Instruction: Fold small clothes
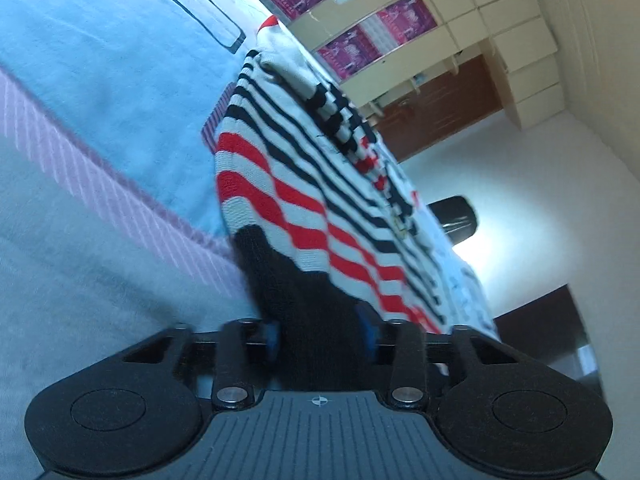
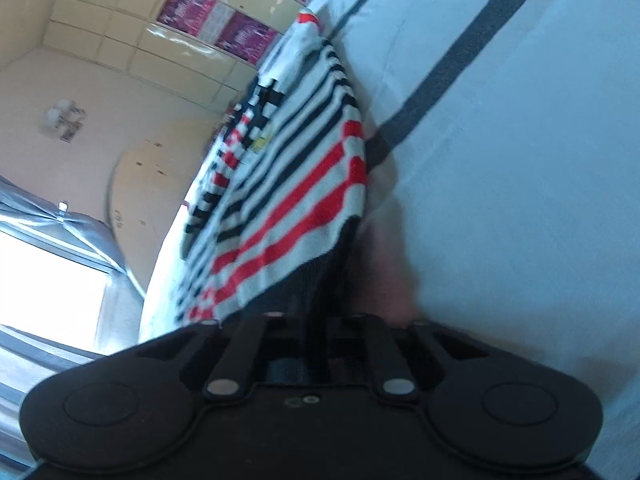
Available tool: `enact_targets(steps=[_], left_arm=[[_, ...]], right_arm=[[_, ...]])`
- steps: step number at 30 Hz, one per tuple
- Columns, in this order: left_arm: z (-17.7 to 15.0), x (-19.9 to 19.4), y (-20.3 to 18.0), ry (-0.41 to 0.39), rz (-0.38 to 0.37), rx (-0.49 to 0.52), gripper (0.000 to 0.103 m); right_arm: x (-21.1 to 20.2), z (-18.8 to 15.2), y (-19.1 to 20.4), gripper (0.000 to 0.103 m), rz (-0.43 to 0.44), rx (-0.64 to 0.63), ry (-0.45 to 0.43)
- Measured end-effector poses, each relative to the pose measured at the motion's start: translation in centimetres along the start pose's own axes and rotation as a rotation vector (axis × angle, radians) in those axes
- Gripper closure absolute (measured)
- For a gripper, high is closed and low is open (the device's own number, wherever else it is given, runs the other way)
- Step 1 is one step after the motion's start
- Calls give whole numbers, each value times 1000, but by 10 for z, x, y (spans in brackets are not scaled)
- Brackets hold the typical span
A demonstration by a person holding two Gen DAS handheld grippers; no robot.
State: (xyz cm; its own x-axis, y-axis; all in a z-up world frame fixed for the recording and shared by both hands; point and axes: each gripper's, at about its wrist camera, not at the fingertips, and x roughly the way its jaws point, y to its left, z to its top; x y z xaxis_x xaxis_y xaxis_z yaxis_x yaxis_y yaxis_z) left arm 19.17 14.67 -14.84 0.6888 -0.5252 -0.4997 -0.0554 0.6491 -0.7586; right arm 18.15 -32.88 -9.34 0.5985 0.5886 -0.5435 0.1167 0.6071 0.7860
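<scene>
Left wrist view. Left gripper point(image 1: 320, 340): jaws closed on the black hem band of a striped knit garment point(image 1: 304, 184), blue pads showing at either side of the pinched fabric. Garment: white ground with navy and red stripes, a white collar section with a red edge at its far end; it hangs stretched away from the gripper, lifted off the light blue bedsheet point(image 1: 100, 80) along its near edge. Bedsheet: carries a dark rounded-rectangle outline point(image 1: 206, 18) and a pink striped band point(image 1: 100, 196). Background: cream cabinet wall with magenta panels point(image 1: 408, 16).

Right wrist view. Right gripper point(image 2: 320, 344): jaws clamped on the dark hem of the same striped knit garment point(image 2: 296, 192), the fabric running straight in between the fingers. Garment: stretched away from the gripper, alongside the bedsheet point(image 2: 520, 200), its white collar end farthest off. Bedsheet: large dark outline point(image 2: 460, 64) near the garment's edge. Background: cream wall, magenta panels point(image 2: 240, 36), bright window point(image 2: 44, 280) at lower left.
</scene>
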Motion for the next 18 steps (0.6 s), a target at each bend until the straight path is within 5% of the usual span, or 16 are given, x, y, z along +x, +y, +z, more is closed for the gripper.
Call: enact_targets(steps=[1,2,8,11,18], left_arm=[[1,1,2,3,19,6,96],[1,-1,5,-2,22,-1,97],[-6,-33,11,-85,33,29,98],[-6,-26,23,-68,48,8,98],[11,-36,8,-131,14,25,98]], right_arm=[[-1,-1,1,96,-4,-12,-10],[-3,-2,5,96,-21,-42,-24],[-31,-9,27,97,-8,-156,-86],[-16,-11,11,97,-120,-150,-34],[-28,0,34,97,-75,-201,-116]])
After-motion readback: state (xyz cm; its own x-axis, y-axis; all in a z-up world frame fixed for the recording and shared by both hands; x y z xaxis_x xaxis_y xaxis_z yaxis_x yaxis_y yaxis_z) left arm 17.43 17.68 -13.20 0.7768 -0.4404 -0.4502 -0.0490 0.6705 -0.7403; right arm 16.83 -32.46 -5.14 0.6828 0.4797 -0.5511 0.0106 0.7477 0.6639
